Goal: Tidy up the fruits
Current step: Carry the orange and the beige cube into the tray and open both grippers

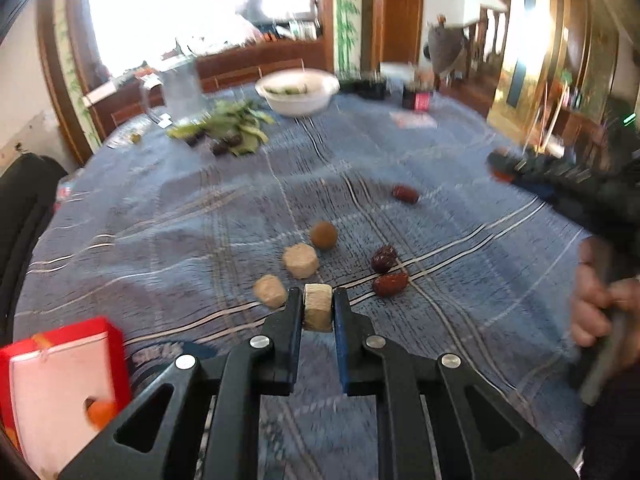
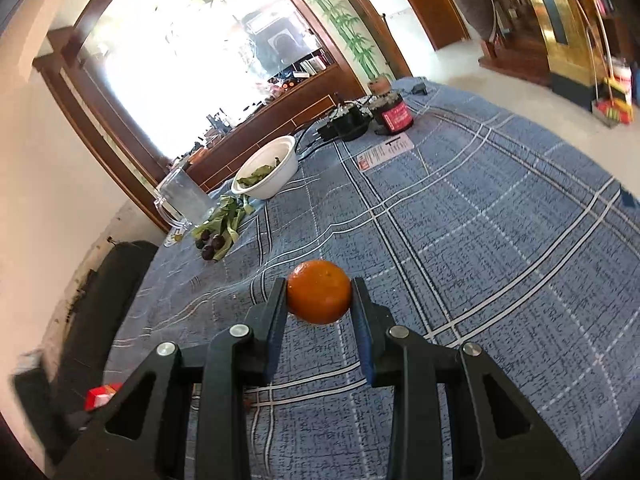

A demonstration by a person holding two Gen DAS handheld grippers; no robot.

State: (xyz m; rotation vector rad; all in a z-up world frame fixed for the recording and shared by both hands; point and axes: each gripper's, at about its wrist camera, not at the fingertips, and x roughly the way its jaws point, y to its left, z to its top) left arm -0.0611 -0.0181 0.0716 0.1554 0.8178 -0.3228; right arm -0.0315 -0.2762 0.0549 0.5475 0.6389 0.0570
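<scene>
Left gripper (image 1: 318, 307) is clamped on a beige chunk (image 1: 318, 306), just beside the red dates (image 1: 390, 283). Right gripper (image 2: 319, 292) grips an orange (image 2: 319, 291).

Light: strong daylight, window (image 1: 200, 12) far beyond the jaws, blown white | Glare: gold panel (image 1: 524, 60) | Blur: left view smeared throughout; right view sharp ahead | Edges: fisheye bending, dark corners

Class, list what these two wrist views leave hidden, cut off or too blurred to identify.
- Red box, left wrist view: cut by the left edge, contents mostly hidden; only an orange fruit peeks out.
- Right gripper, left wrist view: motion-blurred, its load barely visible.
- White bowl, right wrist view: its wall hides what lies under the leaves.
</scene>
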